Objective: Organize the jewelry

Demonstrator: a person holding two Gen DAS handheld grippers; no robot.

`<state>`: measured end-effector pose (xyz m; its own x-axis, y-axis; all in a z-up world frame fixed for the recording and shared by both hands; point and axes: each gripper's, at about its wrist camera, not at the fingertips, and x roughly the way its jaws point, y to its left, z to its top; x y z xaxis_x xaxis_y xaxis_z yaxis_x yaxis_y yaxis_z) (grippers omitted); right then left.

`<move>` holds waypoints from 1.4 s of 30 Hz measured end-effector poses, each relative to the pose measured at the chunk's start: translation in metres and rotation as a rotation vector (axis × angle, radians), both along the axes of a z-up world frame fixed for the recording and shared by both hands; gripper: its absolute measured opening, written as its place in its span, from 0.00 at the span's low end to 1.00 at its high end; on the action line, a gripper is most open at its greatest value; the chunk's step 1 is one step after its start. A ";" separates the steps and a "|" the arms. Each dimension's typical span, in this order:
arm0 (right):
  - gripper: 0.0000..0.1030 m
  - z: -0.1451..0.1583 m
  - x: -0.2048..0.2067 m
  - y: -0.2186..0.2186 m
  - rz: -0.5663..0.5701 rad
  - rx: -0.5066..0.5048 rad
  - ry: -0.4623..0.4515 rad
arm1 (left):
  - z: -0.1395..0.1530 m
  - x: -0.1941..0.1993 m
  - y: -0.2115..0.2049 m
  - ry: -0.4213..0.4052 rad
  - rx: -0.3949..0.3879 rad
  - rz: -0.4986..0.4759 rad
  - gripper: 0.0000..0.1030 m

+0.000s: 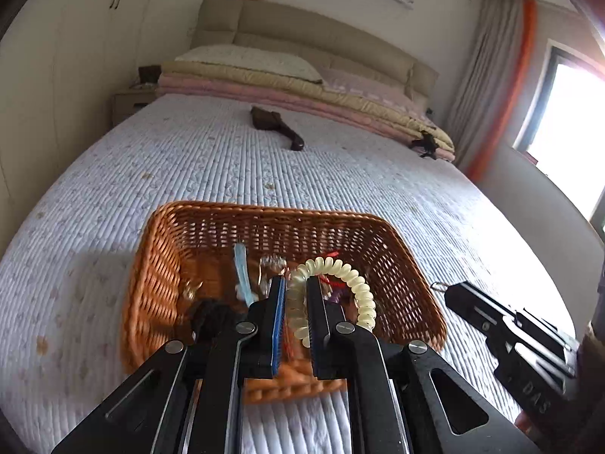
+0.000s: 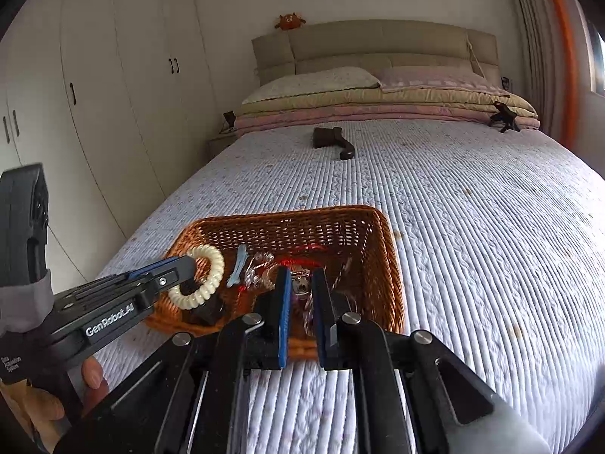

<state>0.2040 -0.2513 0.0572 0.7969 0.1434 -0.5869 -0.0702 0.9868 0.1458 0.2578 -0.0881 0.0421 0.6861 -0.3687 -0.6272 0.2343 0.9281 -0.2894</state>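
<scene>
An orange wicker basket (image 1: 159, 265) sits on the bed and holds several small accessories: a light blue hair clip (image 1: 241, 270), clear beaded pieces and a red item. It also shows in the right wrist view (image 2: 382, 261). My left gripper (image 1: 295, 283) is shut on a cream spiral hair tie (image 1: 359, 287) and holds it over the basket; the right wrist view shows the tie (image 2: 211, 265) at the left gripper's tip (image 2: 189, 265). My right gripper (image 2: 301, 276) is narrowly closed on a small silvery piece of jewelry (image 2: 301, 288) above the basket's near side.
The bed's quilted lavender cover (image 2: 472, 246) spreads all around the basket. A dark brown brush-like object (image 2: 332, 142) lies mid-bed. Folded bedding and pillows (image 2: 378, 98) are stacked at the headboard. White wardrobes (image 2: 113, 94) line the left wall.
</scene>
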 end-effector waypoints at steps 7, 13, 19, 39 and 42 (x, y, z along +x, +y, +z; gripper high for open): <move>0.12 -0.036 0.063 -0.007 -0.014 0.015 0.128 | -0.026 0.060 -0.015 0.114 0.062 0.037 0.11; 0.12 -0.066 0.085 -0.007 0.007 0.008 0.230 | -0.043 0.068 -0.032 0.164 0.147 0.015 0.11; 0.12 -0.071 0.085 -0.005 0.015 -0.004 0.231 | -0.048 0.069 -0.035 0.164 0.163 0.015 0.11; 0.41 -0.003 -0.055 -0.004 0.014 0.011 -0.032 | 0.035 -0.083 0.021 -0.178 0.087 -0.017 0.57; 0.52 0.001 -0.108 0.009 -0.014 -0.064 -0.127 | 0.034 -0.135 0.037 -0.256 0.099 0.011 0.59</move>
